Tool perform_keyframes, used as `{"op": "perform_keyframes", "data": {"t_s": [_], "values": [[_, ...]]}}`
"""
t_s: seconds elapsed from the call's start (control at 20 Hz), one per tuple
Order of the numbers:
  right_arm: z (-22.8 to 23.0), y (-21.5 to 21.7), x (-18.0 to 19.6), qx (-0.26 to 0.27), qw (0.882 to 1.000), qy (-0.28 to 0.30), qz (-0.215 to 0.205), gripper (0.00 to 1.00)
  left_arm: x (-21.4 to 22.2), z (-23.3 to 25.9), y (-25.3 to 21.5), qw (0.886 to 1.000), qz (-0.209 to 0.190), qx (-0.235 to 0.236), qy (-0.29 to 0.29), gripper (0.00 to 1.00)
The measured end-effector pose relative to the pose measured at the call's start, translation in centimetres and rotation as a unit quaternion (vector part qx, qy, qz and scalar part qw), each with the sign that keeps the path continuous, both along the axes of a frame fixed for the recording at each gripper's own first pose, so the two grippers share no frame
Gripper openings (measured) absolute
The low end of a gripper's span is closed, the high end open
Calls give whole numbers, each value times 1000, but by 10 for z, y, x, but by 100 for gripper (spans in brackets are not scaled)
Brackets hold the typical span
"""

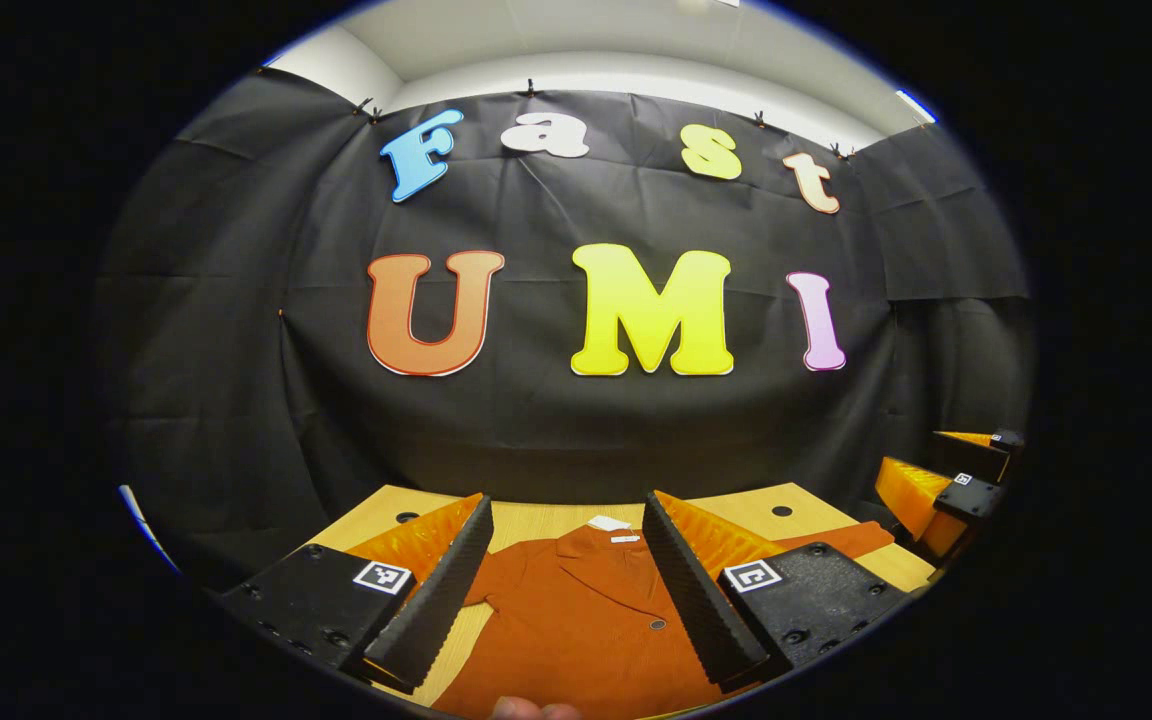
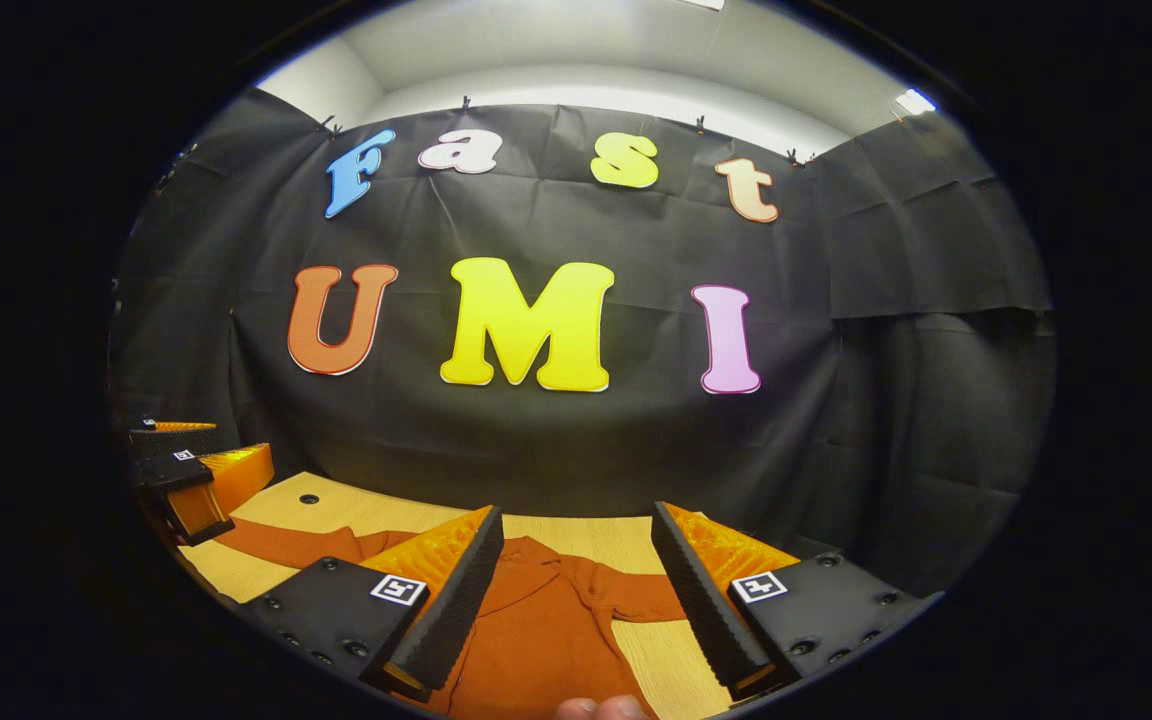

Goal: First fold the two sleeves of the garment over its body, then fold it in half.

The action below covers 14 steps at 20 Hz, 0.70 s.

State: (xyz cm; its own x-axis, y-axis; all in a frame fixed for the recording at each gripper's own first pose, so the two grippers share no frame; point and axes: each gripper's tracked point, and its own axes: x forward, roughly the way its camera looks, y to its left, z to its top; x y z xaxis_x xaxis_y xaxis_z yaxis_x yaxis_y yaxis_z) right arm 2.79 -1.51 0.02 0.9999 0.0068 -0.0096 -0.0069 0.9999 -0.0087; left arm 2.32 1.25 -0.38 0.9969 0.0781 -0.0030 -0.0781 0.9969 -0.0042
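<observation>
The surface [image 1: 536,520] carries the rust garment [image 1: 576,620], lying flat with sleeves spread. It looks soft and limp (likely light); pinch each sleeve [image 2: 276,545] near its cuff. Left tongs [image 1: 568,590] and right tongs [image 2: 576,600] hover above the garment, spread, holding nothing.

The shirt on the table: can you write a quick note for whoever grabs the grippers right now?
Left gripper: open, above the shirt, holding nothing.
Right gripper: open, above the shirt too, holding nothing.
The shirt lies flat on the table, collar toward the wall, both sleeves spread out to the sides.
Done: nothing folded yet.
Left: fold each sleeve over the body, then fold the shirt in half.
</observation>
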Motion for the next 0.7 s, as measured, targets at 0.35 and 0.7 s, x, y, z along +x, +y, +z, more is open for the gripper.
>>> {"op": "perform_keyframes", "data": {"t_s": [0.35, 0.7], "values": [[-2, -12, 4, 4, 1000, 5, -6, 95, 4, 1, -4, 1000, 0, 3, -1, 98], [-10, -15, 5, 5, 1000, 13, -2, 95, 7, -4, -8, 1000, 1, 1, 7, 98]]}}
